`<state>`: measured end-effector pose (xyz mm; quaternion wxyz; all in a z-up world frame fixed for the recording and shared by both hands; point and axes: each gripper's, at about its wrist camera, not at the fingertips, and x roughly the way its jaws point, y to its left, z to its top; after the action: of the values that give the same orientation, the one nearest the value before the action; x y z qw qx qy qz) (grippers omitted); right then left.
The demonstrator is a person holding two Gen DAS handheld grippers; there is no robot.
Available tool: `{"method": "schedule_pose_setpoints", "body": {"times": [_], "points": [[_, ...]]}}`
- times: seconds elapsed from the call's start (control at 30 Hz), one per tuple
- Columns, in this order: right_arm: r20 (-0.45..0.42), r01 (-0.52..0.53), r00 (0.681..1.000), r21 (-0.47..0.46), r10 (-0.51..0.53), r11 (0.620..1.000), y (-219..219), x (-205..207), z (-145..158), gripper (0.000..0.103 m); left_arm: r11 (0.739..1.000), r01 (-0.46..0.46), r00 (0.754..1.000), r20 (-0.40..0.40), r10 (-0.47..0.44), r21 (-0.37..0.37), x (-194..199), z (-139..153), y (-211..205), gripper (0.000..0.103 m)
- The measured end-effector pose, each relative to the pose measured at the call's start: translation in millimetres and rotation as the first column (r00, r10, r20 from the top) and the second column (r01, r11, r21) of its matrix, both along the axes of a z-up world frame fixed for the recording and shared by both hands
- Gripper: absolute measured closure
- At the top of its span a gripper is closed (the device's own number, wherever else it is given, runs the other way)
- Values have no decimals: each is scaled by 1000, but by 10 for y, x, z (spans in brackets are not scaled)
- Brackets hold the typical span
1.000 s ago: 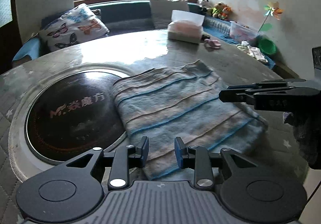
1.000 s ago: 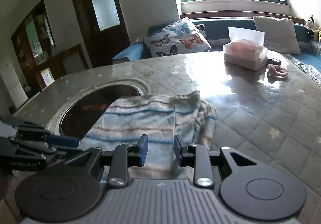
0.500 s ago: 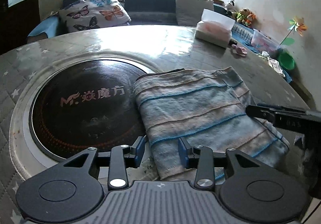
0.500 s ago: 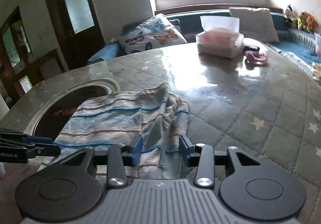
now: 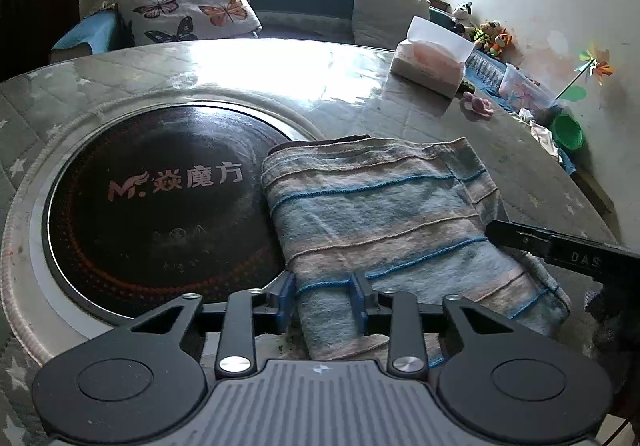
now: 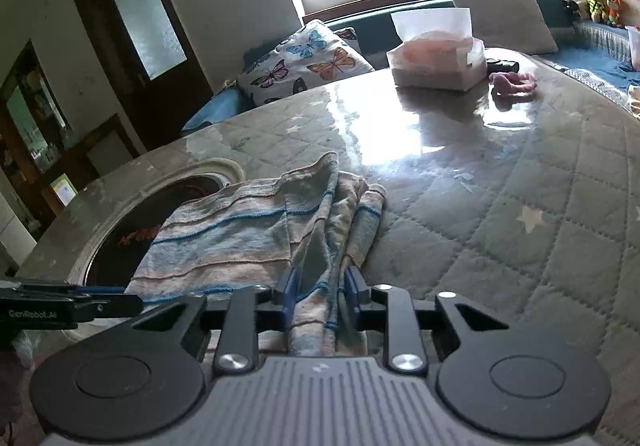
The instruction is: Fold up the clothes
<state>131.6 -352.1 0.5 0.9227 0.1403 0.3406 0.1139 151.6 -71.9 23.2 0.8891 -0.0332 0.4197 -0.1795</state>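
A blue-and-pink striped towel (image 5: 380, 206) lies folded on the quilted round table (image 5: 520, 174), its left end over the black cooktop (image 5: 160, 198). My left gripper (image 5: 323, 298) stands open at the towel's near left corner, one finger beside the edge and the other resting on the cloth. In the right wrist view the towel (image 6: 240, 234) shows its layered right edge, bunched between the narrow-set fingers of my right gripper (image 6: 320, 294), which is shut on it. Each gripper shows at the side of the other's view.
A tissue box (image 5: 430, 62) and a small pink object (image 5: 478, 104) sit at the far side of the table. Behind it are a butterfly cushion (image 5: 188, 10) and a bench under the window. A dark door (image 6: 140, 46) stands at the left.
Both grippers have dropped and moved forward onto the towel's near edge. Their fingers widened half a second ago and have since narrowed with cloth between them.
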Motion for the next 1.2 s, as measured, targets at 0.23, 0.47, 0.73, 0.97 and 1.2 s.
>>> {"method": "schedule_pose_setpoints", "body": {"times": [0.23,0.47,0.73,0.97,1.2], "points": [[-14,-1,1000,20,1,1000,-90,-150,54,91,999,46,999,-1,-46,-12,-108,48,2,92],[-38,7,999,30,-6,1000,-248,-503,67,90,995,97,995,-14,-97,-21,-328,64,-47,88],[-51,50,998,68,-47,996,-346,-497,26,75,998,66,998,-16,-66,-17,-284,63,-42,63],[-60,43,997,85,-38,995,-270,-503,-13,84,996,78,997,-21,-79,-38,-284,5,-91,92],[-58,-1,998,94,6,996,-152,-509,93,91,998,46,999,29,-44,-40,-462,138,85,94]]}}
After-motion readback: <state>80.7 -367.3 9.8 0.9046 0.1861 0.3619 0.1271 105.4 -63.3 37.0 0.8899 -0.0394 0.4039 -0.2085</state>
